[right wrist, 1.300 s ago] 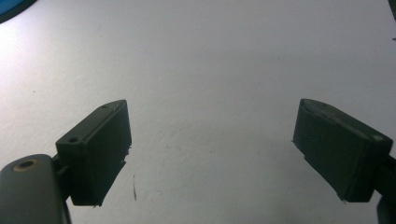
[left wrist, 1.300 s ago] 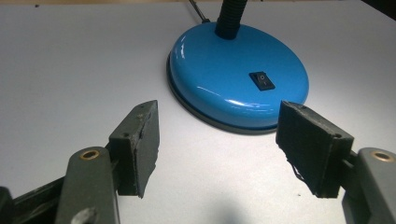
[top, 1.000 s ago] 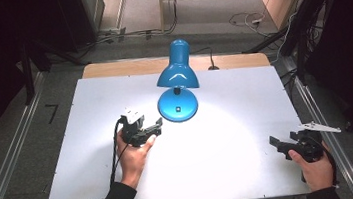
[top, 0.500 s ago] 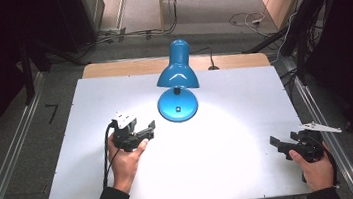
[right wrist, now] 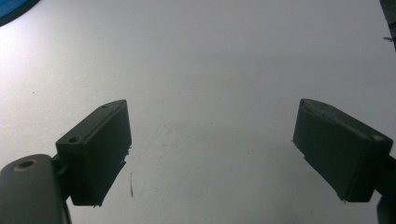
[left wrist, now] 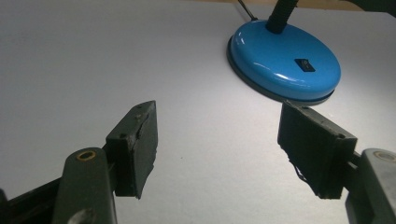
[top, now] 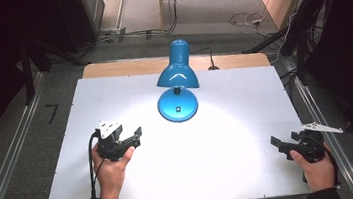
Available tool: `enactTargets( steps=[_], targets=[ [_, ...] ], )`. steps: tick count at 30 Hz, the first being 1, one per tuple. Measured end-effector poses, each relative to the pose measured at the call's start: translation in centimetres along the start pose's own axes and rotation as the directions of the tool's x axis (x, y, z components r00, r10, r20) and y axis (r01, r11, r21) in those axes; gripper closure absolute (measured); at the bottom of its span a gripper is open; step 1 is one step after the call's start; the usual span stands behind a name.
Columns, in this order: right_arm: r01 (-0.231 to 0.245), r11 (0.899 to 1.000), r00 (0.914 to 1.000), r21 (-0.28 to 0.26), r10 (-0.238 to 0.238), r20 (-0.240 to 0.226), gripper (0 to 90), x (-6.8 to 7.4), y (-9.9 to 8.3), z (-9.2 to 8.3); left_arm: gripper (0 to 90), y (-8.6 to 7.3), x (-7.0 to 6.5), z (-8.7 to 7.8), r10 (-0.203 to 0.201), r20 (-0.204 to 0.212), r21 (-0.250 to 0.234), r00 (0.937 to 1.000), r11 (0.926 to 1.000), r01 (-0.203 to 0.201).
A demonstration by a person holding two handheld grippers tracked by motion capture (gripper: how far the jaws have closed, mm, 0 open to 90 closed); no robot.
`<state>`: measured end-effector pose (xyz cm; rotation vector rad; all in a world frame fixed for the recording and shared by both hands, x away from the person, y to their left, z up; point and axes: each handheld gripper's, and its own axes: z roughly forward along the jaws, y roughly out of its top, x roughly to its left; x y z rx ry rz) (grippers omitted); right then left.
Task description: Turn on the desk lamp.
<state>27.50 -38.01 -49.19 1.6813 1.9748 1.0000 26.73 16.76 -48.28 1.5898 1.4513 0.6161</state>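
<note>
My left gripper, low in the left half of the high view, has its jaws spread with nothing between them, and it is the nearer one to the blue lamp, which stands at upper centre on the white table. In the left gripper view the lamp's base lies ahead toward the upper right, just past the right-hand jaw, not touching. My right gripper, lower right, is also spread and empty, well apart from it.
</note>
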Motion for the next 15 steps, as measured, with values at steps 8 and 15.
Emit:
enactTargets(
  steps=[8,15],
  targets=[
    [-0.002,1.000,1.0000,-0.004,0.002,0.005,10.1,-0.1,0.0,-0.1,28.0,-1.6,1.9,-2.8,0.000,-0.074,0.019,0.9973,0.9998,0.002],
    [-0.006,1.000,0.9999,-0.002,0.006,0.009,10.1,-0.3,-0.1,-0.1,27.8,-2.8,4.5,-4.1,-0.042,-0.143,0.038,0.9889,0.9981,0.048]
  ],
)
